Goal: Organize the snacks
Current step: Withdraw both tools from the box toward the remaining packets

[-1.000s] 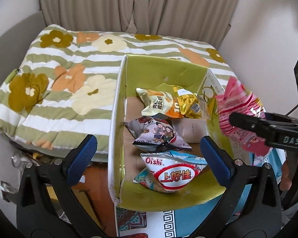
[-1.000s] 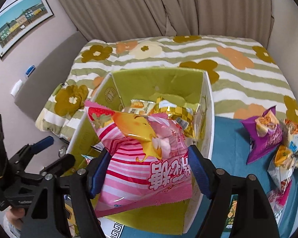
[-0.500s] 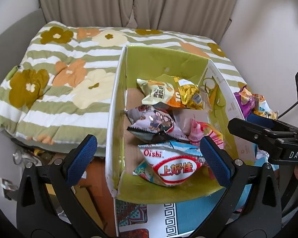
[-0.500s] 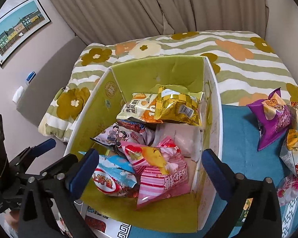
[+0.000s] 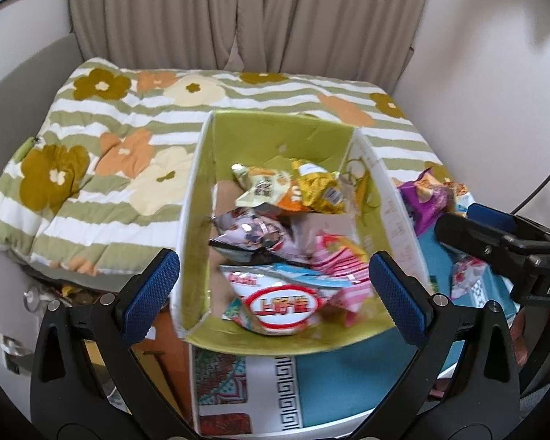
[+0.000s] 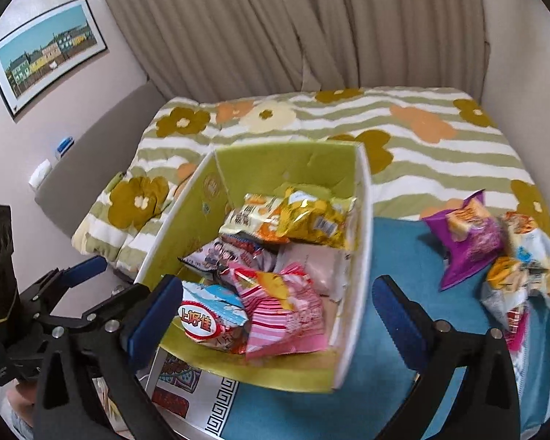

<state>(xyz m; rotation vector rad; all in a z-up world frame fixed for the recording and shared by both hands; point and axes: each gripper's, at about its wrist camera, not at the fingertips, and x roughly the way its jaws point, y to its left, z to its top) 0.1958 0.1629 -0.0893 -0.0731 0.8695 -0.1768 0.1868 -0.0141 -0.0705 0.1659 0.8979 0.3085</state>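
A green cardboard box (image 5: 275,139) (image 6: 304,165) holds several snack bags. The pink striped bag (image 6: 286,315) (image 5: 343,262) lies inside at the near right, beside the white and red Oishi bag (image 5: 278,300) (image 6: 209,315). A yellow bag (image 6: 311,216) lies at the far end. My left gripper (image 5: 275,293) is open and empty over the box's near edge. My right gripper (image 6: 278,315) is open and empty above the box's near end. A purple bag (image 6: 465,238) and several other bags (image 6: 513,271) lie loose on the blue mat to the right.
The box stands on a blue patterned mat (image 6: 396,330) next to a bed with a flowered striped quilt (image 5: 91,154). Curtains hang behind. A framed picture (image 6: 47,51) is on the left wall. The right gripper shows at the right edge of the left wrist view (image 5: 502,249).
My right gripper opened and let go of the pink striped bag, which dropped into the box. Both grippers have since drawn back and up a little.
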